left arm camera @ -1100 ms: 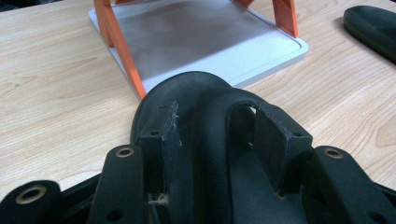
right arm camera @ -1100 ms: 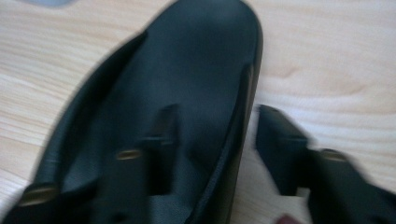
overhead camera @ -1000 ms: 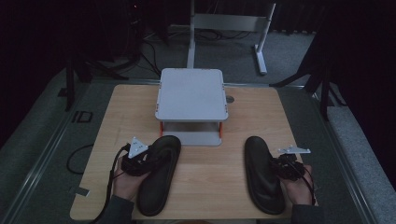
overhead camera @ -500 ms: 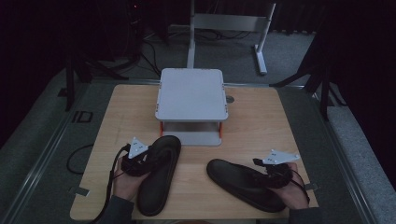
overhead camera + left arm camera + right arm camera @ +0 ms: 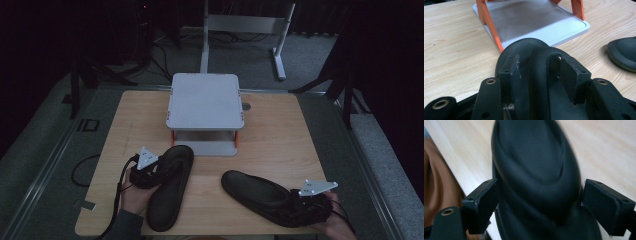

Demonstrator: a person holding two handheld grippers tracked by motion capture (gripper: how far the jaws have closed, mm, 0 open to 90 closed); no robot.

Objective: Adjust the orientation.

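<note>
Now two black rubber slippers [image 5: 172,192] [image 5: 265,197] flat on table [image 5: 280,140], matte

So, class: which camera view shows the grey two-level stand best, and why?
The high view: the stand shows whole there, at the far middle of the table, its flat top over orange legs. The left gripper view gives its lower tray and legs close up, beyond the gripped sandal. The right gripper view faces the other sandal.
</note>
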